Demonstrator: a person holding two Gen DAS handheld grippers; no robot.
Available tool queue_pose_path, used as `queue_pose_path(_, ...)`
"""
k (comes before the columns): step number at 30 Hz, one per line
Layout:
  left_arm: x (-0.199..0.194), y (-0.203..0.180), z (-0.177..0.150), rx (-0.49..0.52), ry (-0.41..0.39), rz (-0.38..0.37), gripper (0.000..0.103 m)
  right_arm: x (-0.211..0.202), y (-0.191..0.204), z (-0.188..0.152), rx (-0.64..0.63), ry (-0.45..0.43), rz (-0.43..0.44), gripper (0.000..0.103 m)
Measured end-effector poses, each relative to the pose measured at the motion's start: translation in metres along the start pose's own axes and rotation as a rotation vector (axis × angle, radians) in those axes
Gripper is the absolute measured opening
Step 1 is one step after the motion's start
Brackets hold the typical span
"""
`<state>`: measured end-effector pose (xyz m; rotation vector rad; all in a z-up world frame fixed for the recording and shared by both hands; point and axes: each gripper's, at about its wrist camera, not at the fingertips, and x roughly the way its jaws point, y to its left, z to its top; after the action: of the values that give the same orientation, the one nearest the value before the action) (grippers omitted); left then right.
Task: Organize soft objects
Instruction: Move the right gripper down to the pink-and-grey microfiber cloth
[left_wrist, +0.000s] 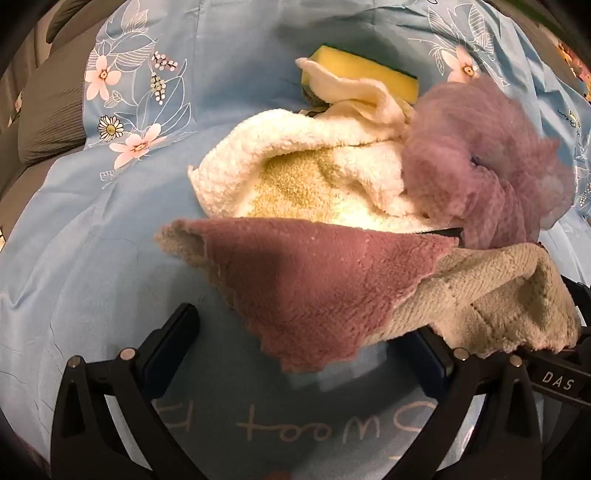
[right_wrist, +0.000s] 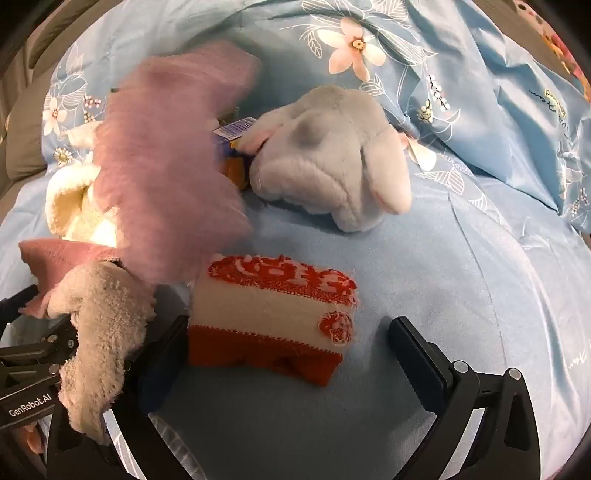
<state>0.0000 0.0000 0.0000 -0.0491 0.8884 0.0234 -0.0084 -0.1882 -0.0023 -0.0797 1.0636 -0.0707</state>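
Observation:
In the left wrist view a pink and beige cloth (left_wrist: 332, 288) hangs draped over the right finger of my left gripper (left_wrist: 306, 339), whose jaws stand wide apart. Behind it lie a cream towel (left_wrist: 295, 173), a yellow sponge (left_wrist: 362, 74) and a blurred purple mesh pouf (left_wrist: 487, 162). In the right wrist view my right gripper (right_wrist: 288, 350) is open around a folded red and white cloth (right_wrist: 273, 317) on the bed. The pouf (right_wrist: 173, 162) is blurred at the left, and the same pink and beige cloth (right_wrist: 99, 325) hangs over the other gripper. A grey plush bunny (right_wrist: 332, 155) lies behind.
Everything lies on a blue floral bedsheet (right_wrist: 461, 277). A small blue and orange box (right_wrist: 234, 147) is wedged between the pouf and the bunny. A blue floral pillow (right_wrist: 535, 110) rises at the right. Grey bedding (left_wrist: 48, 110) borders the sheet at the left.

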Motion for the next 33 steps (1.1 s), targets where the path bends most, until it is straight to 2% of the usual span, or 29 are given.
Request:
queue_pose_path(21,-0.001,0.006,0.004,0.003,0.016,-0.019,0.102,0.000,0.000,0.000,-0.001,0.001,-0.001,0.103)
queue_pose_path(25,-0.004,0.007,0.002,0.020,0.037,-0.042,0.102,0.003,-0.003,0.000,-0.001,0.001,-0.001,0.103)
queue_pose_path(33,-0.026,0.025,-0.003,-0.051,0.061,-0.153,0.101,0.003,-0.006,0.002,-0.005,0.001,-0.007,0.103)
